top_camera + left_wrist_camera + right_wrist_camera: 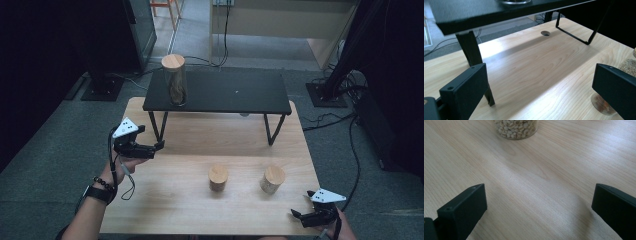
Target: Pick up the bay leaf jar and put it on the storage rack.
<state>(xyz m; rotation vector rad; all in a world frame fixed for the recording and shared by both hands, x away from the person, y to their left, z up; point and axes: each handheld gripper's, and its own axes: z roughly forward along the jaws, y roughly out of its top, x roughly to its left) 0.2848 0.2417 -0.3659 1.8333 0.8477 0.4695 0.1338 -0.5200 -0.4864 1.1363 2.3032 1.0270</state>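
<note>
Fingers [464,90] of both grippers gape, empty: left gripper [159,146] beside the shelf [220,95] leg, right gripper [296,215] near a jar [272,179].

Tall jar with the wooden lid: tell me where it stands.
In the high view, the tall jar stands on the left end of the black raised shelf at the far side of the wooden table, beyond the left gripper.
</note>
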